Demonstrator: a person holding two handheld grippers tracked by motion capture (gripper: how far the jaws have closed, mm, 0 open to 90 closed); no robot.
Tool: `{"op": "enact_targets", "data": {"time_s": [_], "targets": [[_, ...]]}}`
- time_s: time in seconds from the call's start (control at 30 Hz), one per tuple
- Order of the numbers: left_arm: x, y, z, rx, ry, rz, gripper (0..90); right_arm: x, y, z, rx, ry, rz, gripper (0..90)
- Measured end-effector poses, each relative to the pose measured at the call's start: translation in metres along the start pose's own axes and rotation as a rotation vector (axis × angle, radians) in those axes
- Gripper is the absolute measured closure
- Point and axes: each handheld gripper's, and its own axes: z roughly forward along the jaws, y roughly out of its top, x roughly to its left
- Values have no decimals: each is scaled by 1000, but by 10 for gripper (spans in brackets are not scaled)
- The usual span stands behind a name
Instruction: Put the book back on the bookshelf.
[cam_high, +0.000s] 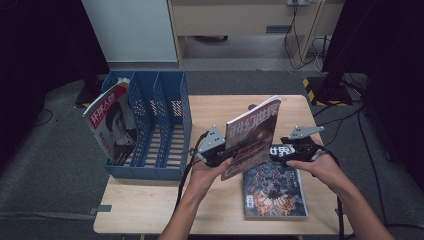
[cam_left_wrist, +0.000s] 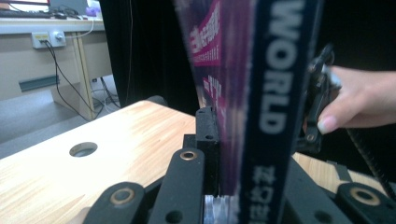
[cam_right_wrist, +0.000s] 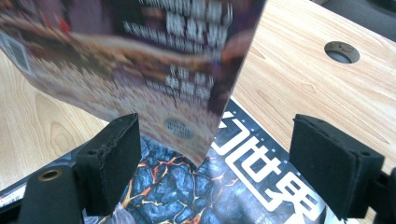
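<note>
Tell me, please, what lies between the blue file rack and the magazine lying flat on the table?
In the high view, the left hand-held gripper holding an upright magazine.

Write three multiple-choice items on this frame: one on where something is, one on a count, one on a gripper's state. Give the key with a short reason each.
1. Where is the magazine with the face on its cover?
A. in the leftmost slot of the blue plastic file rack
B. flat on the table
C. on the floor

2. How many magazines lie flat on the light wooden table?
A. none
B. one
C. three

3. What state is the right gripper in?
A. shut on the upright magazine
B. shut on the rack
C. open

Key:
1 A: the face-cover magazine leans in the left end slot of the blue file rack.
2 B: only the dark flat magazine lies on the table.
3 C: the right gripper shows a wide gap between its jaws, while the left gripper clamps the upright magazine.
</note>
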Motion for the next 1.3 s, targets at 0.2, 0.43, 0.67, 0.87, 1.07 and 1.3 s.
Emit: {"op": "enact_targets", "data": {"time_s": [0.2, 0.43, 0.67, 0.87, 1.07, 1.3], "targets": [[0, 15, -9, -3, 22, 25, 841, -1, -3, -1, 7, -8, 11, 169], [4, 24, -23, -2, 47, 47, 841, 1, -7, 3, 15, -29, 24, 167], [7, 28, -33, 3, 63, 57, 842, 5, -16, 13, 41, -57, 62, 146], [11, 29, -42, -4, 76, 52, 841, 12, -27, 25, 56, -83, 87, 126], [15, 30, -52, -11, 91, 49, 842, 15, -38, 31, 47, -122, 131, 120], [16, 34, -60, -12, 105, 48, 841, 21, -51, 32, 16, -149, 187, 115]]}}
